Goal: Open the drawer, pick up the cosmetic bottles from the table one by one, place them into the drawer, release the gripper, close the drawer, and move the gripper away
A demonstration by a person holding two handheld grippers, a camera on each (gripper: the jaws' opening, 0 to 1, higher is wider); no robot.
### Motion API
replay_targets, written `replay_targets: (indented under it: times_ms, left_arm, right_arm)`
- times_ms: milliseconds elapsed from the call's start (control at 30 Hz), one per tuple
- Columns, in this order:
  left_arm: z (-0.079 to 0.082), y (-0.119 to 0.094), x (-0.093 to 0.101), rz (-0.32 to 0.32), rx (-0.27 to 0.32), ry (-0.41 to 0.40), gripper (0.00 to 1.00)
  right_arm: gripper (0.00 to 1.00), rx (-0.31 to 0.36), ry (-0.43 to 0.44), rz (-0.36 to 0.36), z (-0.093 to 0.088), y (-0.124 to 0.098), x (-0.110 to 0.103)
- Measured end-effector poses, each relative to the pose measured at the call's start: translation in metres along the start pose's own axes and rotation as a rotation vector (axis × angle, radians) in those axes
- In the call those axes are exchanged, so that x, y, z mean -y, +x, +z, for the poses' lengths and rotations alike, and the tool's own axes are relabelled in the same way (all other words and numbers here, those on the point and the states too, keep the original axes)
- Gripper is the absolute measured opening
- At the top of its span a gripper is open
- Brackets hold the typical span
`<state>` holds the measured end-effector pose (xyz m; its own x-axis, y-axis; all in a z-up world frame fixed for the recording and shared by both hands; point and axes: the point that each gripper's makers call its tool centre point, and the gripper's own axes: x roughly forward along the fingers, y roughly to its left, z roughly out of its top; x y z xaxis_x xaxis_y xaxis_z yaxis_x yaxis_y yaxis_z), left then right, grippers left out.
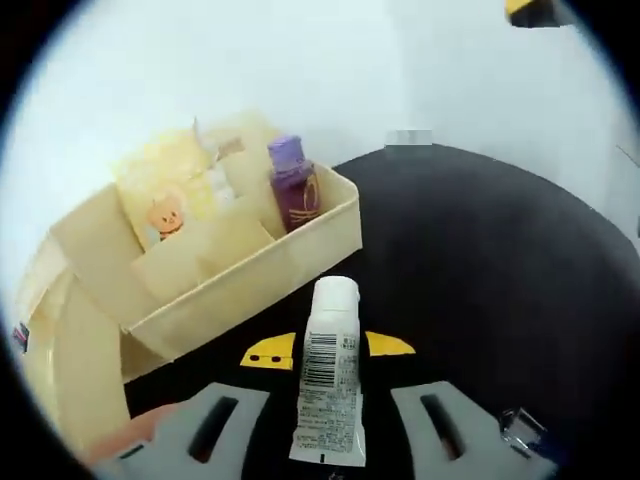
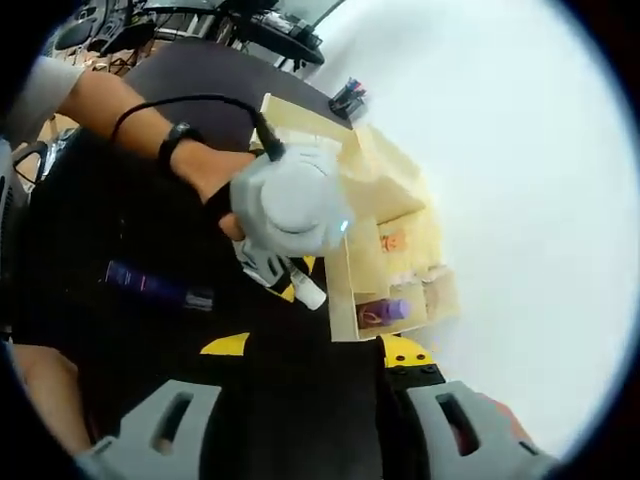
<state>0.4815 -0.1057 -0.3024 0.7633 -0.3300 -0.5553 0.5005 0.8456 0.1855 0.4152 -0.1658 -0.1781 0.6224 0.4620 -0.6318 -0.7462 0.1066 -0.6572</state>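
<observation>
My left gripper (image 1: 328, 425) pinches white plastic tube (image 1: 329, 372) over black tabletop (image 1: 480, 270), near open cream drawer (image 1: 250, 262) holding 1 purple bottle (image 1: 294, 183). My right gripper (image 2: 312, 425) spread, empty.

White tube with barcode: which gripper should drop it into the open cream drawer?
Left. The left gripper already holds the white plastic tube beside the cream drawer; the right gripper is open and holds nothing.

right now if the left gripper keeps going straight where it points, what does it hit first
Probably the front wall of the open cream drawer. The left gripper, shut on the white tube, points the tube's cap at that wall, just short of the purple bottle inside. Depth is unclear.
</observation>
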Motion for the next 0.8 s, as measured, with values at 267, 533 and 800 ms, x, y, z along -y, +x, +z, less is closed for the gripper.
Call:
replay_targets:
  times_ms: [267,533,800]
  left_arm:
    - [0.028,-0.046,-0.011,0.034,0.131,0.001,0.18]
    - [0.043,-0.101,-0.02,0.044,0.252,-0.012,0.18]
    - [0.048,-0.171,-0.03,-0.037,0.416,-0.124,0.18]
  right_arm:
    - [0.43,0.109,-0.003,-0.12,0.015,-0.015,0.025]
    - [0.42,0.458,0.023,-0.182,0.07,-0.049,0.042]
    - [0.39,0.942,0.071,0.135,0.146,-0.089,0.0]
